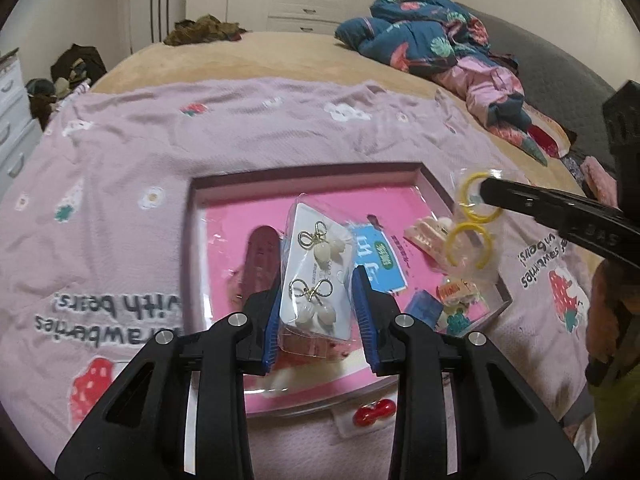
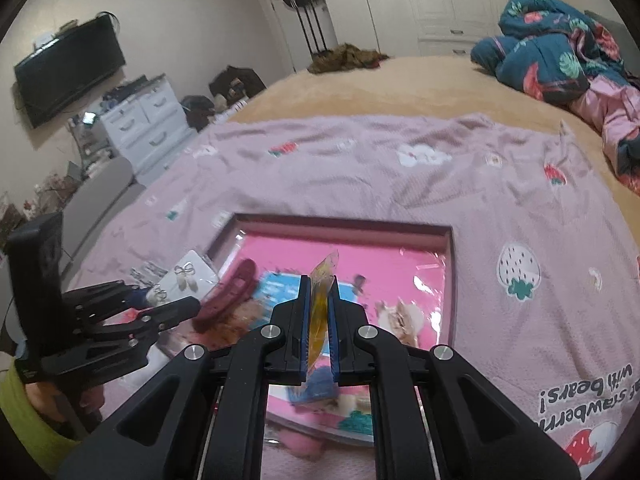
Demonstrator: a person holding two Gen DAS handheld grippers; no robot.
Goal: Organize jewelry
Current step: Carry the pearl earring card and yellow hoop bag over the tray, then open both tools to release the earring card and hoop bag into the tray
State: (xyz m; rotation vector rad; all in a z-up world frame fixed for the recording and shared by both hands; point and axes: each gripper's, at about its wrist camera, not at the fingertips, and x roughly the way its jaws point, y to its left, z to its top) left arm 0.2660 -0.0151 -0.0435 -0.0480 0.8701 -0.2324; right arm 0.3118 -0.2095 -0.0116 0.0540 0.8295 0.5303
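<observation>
My left gripper is shut on a clear packet with a white earring card holding bow-and-pearl earrings, above the pink box. It also shows in the right wrist view, where the left gripper is at the left. My right gripper is shut on a clear packet of yellow rings, seen edge-on over the box. In the left wrist view the rings hang from the right gripper's fingers over the box's right corner.
The box holds a dark red hair clip, a blue card, a cream claw clip and small pieces. A red cherry clip lies outside the near rim. The box sits on a pink strawberry blanket; bedding lies behind.
</observation>
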